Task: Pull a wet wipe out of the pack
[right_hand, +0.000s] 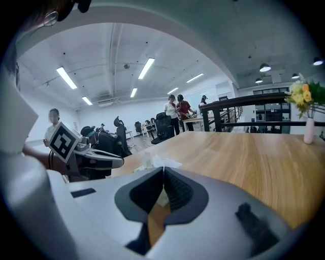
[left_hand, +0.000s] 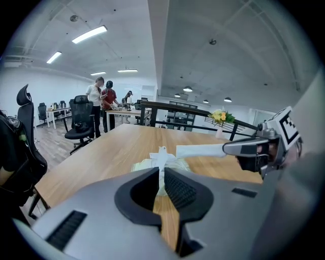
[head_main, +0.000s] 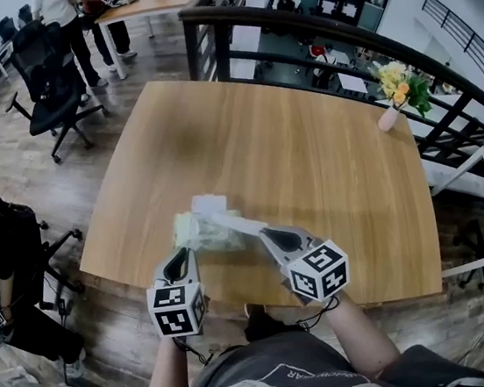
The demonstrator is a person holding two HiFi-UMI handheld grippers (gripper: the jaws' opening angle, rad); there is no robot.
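Wet wipe [head_main: 239,225] stretched btw pack [head_main: 192,234] & shut right gripper [head_main: 264,230].

The pale green pack [head_main: 192,233], soft and crumpled, is close to the near edge of the counter [head_main: 309,162]. A white wet wipe [head_main: 239,225] stretches from its top, its end pinched in the right tool [head_main: 264,230].

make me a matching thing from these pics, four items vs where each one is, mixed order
1 wet wipe
2 pack
3 flower vase
4 office chair

a on the floor, left of the table
b pinched by the left gripper
c at the table's far right corner
d stretched out to the right gripper

Pairs: 1-d, 2-b, 3-c, 4-a
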